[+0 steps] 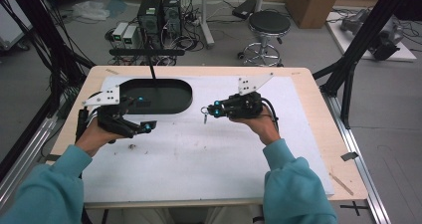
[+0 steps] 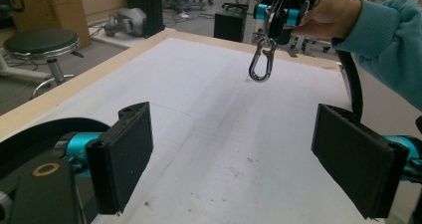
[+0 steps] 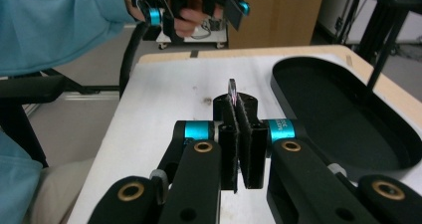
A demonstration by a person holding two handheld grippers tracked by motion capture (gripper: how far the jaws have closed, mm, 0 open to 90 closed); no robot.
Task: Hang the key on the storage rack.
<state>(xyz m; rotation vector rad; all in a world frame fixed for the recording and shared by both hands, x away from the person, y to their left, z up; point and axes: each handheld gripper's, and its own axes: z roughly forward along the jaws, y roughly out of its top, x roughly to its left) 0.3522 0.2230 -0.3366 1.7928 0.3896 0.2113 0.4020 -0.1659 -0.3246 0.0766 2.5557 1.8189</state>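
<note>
Right gripper point(image 1: 208, 109) pinches a small metal carabiner point(image 2: 262, 59) in closed jaws, dangling it above the white desk point(image 1: 209, 154). Left gripper point(image 1: 141, 115) stands wide, empty. Best keep that clip steady and square before the black tray point(image 1: 169, 95).

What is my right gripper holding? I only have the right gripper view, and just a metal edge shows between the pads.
Observer: A silver carabiner. In the left gripper view it hangs from the right gripper, above the white mat.
Operator: Is the left gripper ready to take it?
Observer: The left gripper is open, with nothing between its pads, and it points toward the carabiner.
Operator: Where is the black tray relative to both?
Observer: In the high view the tray lies at the mat's far left; the left gripper is over its near edge.
</note>
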